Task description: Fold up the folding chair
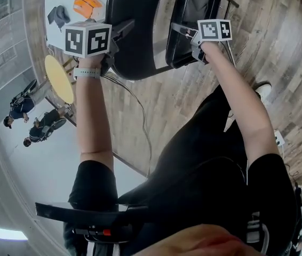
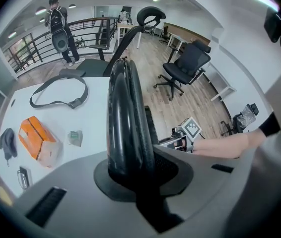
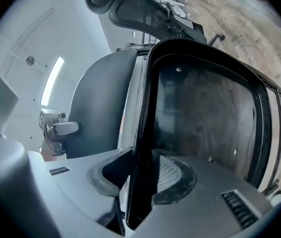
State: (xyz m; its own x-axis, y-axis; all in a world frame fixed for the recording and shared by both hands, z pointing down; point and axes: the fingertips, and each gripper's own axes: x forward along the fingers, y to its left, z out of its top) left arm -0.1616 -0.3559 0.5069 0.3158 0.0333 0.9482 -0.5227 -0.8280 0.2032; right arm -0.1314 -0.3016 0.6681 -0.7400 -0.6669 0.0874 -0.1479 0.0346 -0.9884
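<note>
The black folding chair stands on the wood floor before me, its backrest (image 1: 135, 31) and seat (image 1: 193, 20) close together and both steep. My left gripper (image 1: 120, 32) points down and is shut on the backrest's rounded top edge (image 2: 125, 108), which fills the space between its jaws (image 2: 130, 177). At the right, my right gripper (image 1: 187, 33) points level and is shut on the seat's rim (image 3: 143, 133), pads (image 3: 173, 175) against it. The seat's underside (image 3: 210, 113) faces the right gripper view, with the backrest (image 3: 101, 103) and left gripper (image 3: 61, 129) beyond.
A white table (image 2: 96, 108) stands behind the chair with an orange packet (image 2: 36, 138), a grey strap (image 2: 58, 95) and small items. A black office chair (image 2: 182, 66) stands on the wood floor (image 1: 279, 47). A person (image 2: 58, 29) stands by a railing. A yellow disc (image 1: 58, 78) lies left.
</note>
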